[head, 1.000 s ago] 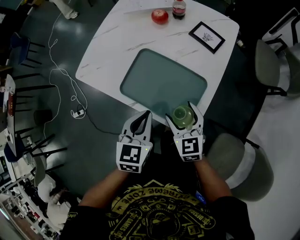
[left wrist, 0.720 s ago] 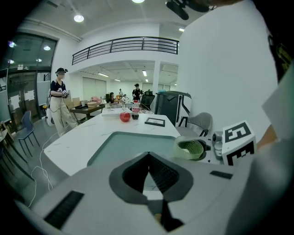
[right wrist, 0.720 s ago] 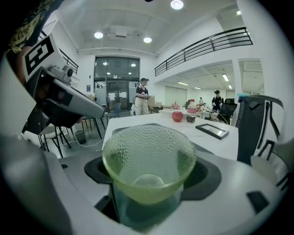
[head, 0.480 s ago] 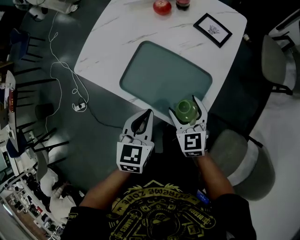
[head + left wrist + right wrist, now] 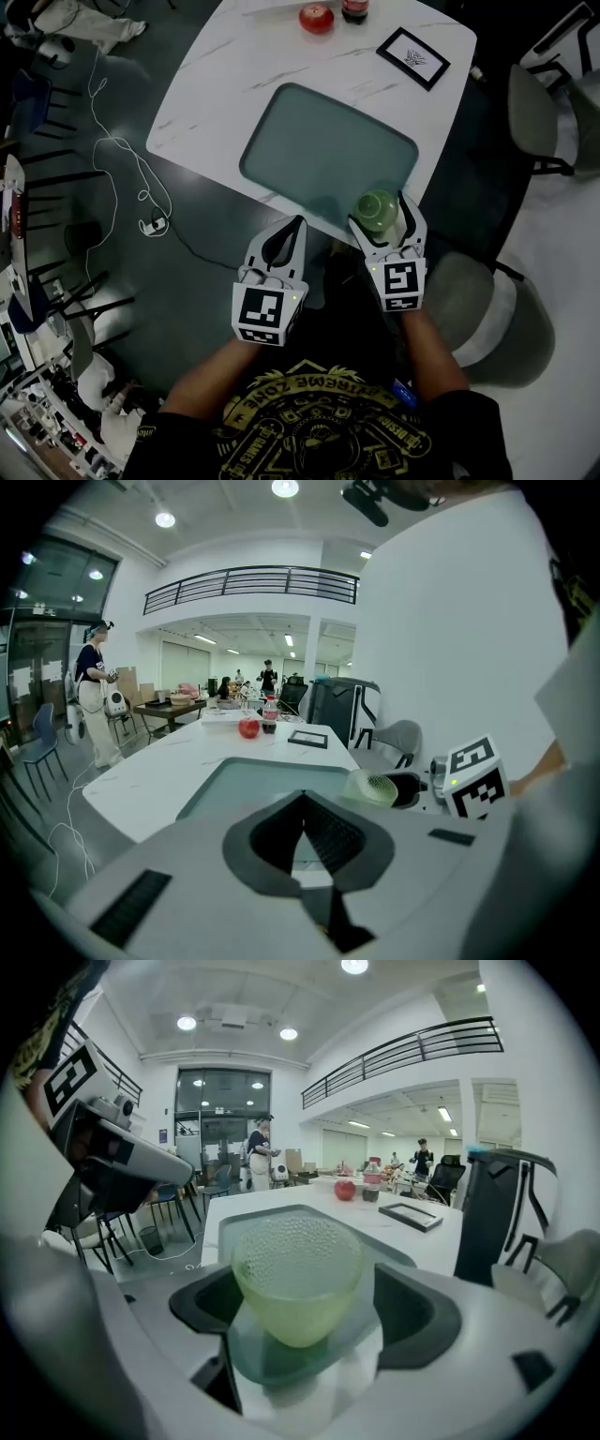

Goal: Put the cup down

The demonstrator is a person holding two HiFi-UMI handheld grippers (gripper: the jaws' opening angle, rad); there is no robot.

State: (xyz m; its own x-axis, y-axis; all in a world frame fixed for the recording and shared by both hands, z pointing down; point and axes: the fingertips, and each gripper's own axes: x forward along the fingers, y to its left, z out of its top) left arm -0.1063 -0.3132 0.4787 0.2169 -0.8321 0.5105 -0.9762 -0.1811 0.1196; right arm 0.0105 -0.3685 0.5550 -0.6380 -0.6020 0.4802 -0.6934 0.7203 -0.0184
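A pale green bumpy cup (image 5: 377,210) (image 5: 296,1274) stands upright on the near right corner of the green mat (image 5: 319,150) (image 5: 281,1218), by the table's front edge. My right gripper (image 5: 383,215) (image 5: 300,1324) is around it and its jaws are opening. The cup is between the pads with a thin gap at the right pad. My left gripper (image 5: 295,228) (image 5: 302,801) is shut and empty, hanging off the table's front edge to the left of the cup. From the left gripper view the cup (image 5: 372,787) and the right gripper (image 5: 414,789) show at the right.
The white marble table (image 5: 216,84) carries a red apple (image 5: 316,18), a cola bottle (image 5: 355,9) and a black framed picture (image 5: 412,58) at its far side. Grey chairs (image 5: 469,309) (image 5: 534,122) stand to the right. A cable (image 5: 141,178) lies on the floor at left.
My right gripper has shifted a little right and forward with the cup between its jaws. The left gripper has stayed where it was.
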